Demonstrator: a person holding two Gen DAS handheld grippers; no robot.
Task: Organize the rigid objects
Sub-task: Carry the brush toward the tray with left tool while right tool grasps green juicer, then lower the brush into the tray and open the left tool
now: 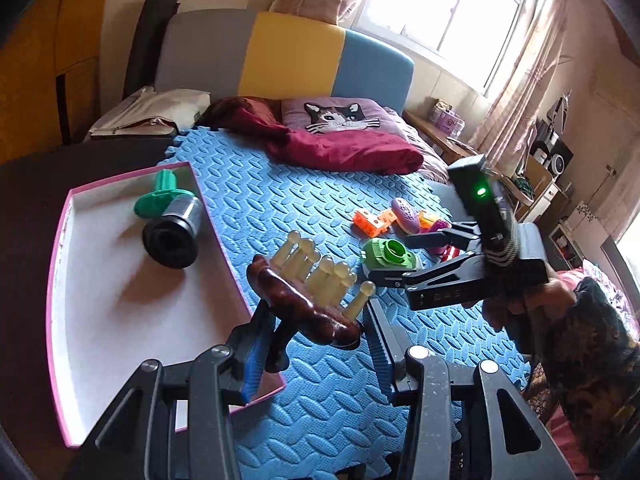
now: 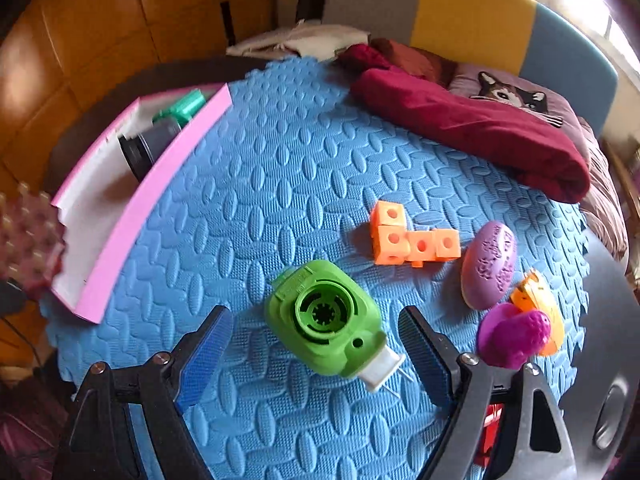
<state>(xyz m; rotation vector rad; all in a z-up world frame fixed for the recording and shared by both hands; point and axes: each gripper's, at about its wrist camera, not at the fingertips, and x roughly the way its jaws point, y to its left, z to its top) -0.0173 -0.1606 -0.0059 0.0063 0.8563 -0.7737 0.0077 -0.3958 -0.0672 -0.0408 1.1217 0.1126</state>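
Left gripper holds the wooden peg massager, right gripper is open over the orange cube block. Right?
Not quite. In the right wrist view the open right gripper brackets the green plastic piece, not the orange cube block. The left gripper does hold the wooden peg massager.

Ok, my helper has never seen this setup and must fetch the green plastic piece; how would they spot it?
On the blue foam mat, look between the pink-rimmed tray and the cluster of small toys. The green plastic piece lies there alone, the only one with a round socket on top and a white tab.
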